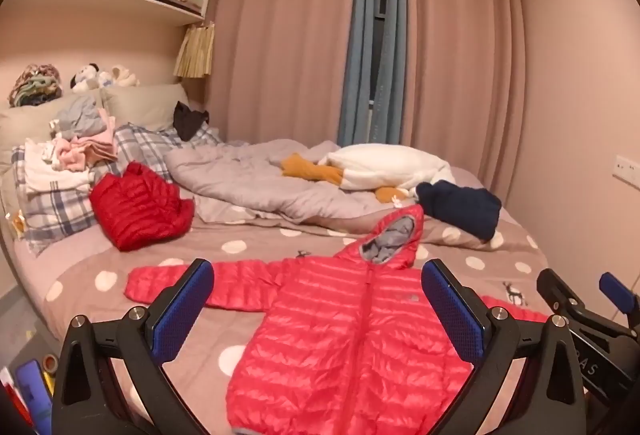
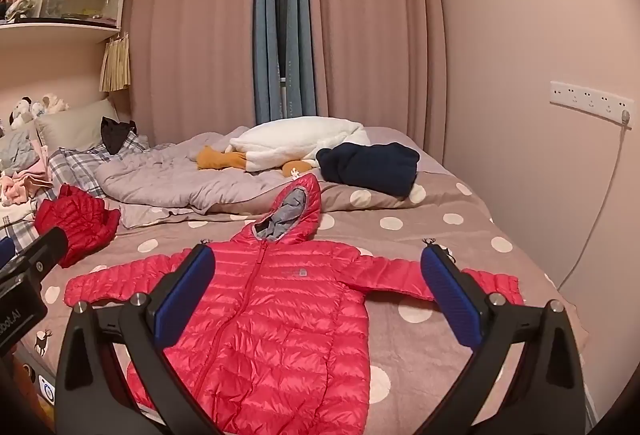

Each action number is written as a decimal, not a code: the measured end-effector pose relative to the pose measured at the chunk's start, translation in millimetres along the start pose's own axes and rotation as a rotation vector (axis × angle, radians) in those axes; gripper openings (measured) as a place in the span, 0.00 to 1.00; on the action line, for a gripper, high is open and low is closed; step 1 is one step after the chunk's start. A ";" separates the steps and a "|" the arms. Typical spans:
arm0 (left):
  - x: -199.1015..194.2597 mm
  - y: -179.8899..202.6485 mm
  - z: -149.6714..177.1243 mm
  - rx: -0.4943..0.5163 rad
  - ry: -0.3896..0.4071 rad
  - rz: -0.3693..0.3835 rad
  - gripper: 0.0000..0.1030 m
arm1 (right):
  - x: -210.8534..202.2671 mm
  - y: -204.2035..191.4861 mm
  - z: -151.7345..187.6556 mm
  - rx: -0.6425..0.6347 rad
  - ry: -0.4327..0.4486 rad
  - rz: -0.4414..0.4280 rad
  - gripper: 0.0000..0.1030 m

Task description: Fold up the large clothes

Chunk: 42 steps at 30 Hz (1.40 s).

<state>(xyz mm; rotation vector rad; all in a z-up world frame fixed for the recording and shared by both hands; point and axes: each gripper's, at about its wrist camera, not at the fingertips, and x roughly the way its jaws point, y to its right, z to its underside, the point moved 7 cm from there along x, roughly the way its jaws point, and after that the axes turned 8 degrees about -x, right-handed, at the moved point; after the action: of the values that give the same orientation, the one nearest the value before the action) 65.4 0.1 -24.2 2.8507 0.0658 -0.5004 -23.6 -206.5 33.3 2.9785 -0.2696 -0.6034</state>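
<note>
Plainly, the bright pink-red quilted down jacket with a grey-lined hood point(image 2: 276, 315) lies flat and front-up on the taupe polka-dot bedspread point(image 2: 460, 235), zip closed, both sleeves spread out sideways. Its long axis runs from the hem, nearest the cameras, away to the hood, which points toward the rumpled grey duvet point(image 2: 168, 179).

Both tools hover above the hem end, apart from the cloth. The left gripper point(image 1: 318, 311) has its blue-padded jaws wide with nothing between them; the jacket's body sits straight ahead and below, and the sleeve on that side stretches off past its outer pad. The right gripper point(image 2: 318, 299) is likewise wide and empty, with the other sleeve point(image 2: 472, 283) passing behind its outer pad. Each hand, I judge, is the nearer one for its own side's sleeve, so a first fold inward would suit one sleeve per hand.

A second, darker red puffer garment point(image 2: 76, 223) lies crumpled well apart, toward the checked pillows.
</note>
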 end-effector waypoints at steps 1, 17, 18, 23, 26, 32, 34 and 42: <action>-0.3 -0.1 0.4 0.001 0.001 0.000 1.00 | -0.1 0.0 1.1 0.002 0.000 0.000 1.00; -15.5 20.5 -12.4 -0.005 0.111 0.044 1.00 | -12.7 10.6 1.8 0.059 0.008 0.016 1.00; -17.7 19.6 -12.6 -0.002 0.127 0.049 1.00 | -15.5 12.5 2.6 0.069 0.011 0.017 1.00; -29.0 28.6 -7.6 0.026 0.167 0.061 1.00 | -26.9 15.9 4.9 0.093 0.016 0.003 1.00; -32.3 34.8 -4.1 0.029 0.163 0.077 1.00 | -32.6 18.3 8.8 0.113 0.019 0.021 1.00; -41.8 35.8 2.8 -0.036 0.165 0.096 1.00 | -50.9 26.2 19.2 0.149 0.032 -0.013 1.00; -44.9 35.2 5.9 -0.063 0.156 0.117 1.00 | -56.5 32.2 23.3 0.142 0.041 0.017 1.00; -53.4 44.2 18.6 -0.050 0.151 0.130 1.00 | -57.3 44.2 33.8 0.168 0.028 -0.016 1.00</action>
<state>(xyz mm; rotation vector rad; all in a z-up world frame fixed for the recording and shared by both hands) 12.9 -47.5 -12.7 2.8155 -0.0779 -0.2538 -95.6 -240.8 29.3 3.1505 -0.3091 -0.5668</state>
